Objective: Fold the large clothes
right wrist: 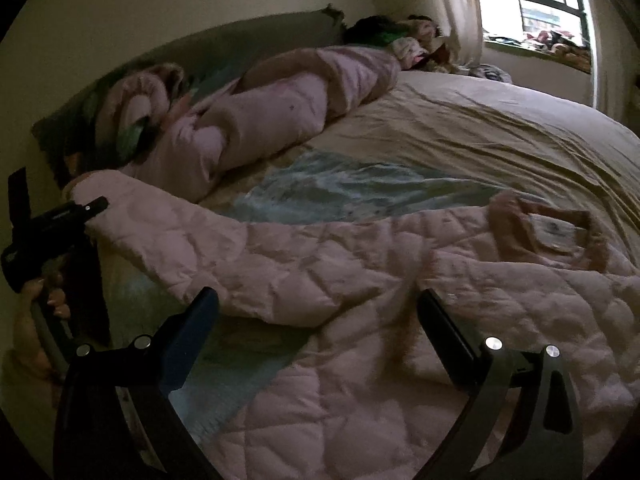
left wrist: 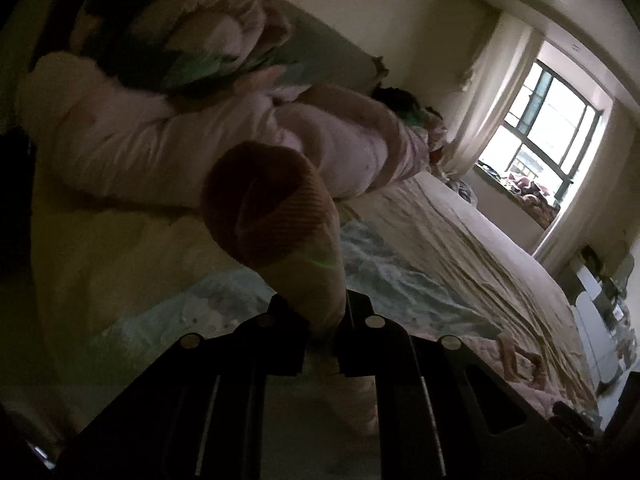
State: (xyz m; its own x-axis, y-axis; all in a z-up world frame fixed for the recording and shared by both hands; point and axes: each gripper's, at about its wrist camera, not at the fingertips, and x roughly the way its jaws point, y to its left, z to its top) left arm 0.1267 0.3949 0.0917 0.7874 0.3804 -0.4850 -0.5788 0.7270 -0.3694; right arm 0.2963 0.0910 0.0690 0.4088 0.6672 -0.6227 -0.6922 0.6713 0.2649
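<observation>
A pink quilted jacket point(right wrist: 400, 300) lies spread on the bed, collar with a white label point(right wrist: 556, 232) toward the right. One sleeve point(right wrist: 168, 236) stretches out to the left. My left gripper point(left wrist: 320, 312) is shut on that sleeve's ribbed brown cuff point(left wrist: 268, 208), which stands up between its fingers. The left gripper also shows in the right wrist view point(right wrist: 86, 210) at the sleeve's end, held by a hand. My right gripper point(right wrist: 318, 308) is open just above the jacket's body near the armpit.
The bed point(right wrist: 500, 132) has a beige sheet and a pale blue patterned cloth point(right wrist: 340, 188). A rolled pink duvet point(right wrist: 280, 100) and pillows lie along the headboard. A window point(left wrist: 548, 128) with curtains is at the far side, shelving point(left wrist: 600, 320) beyond the bed.
</observation>
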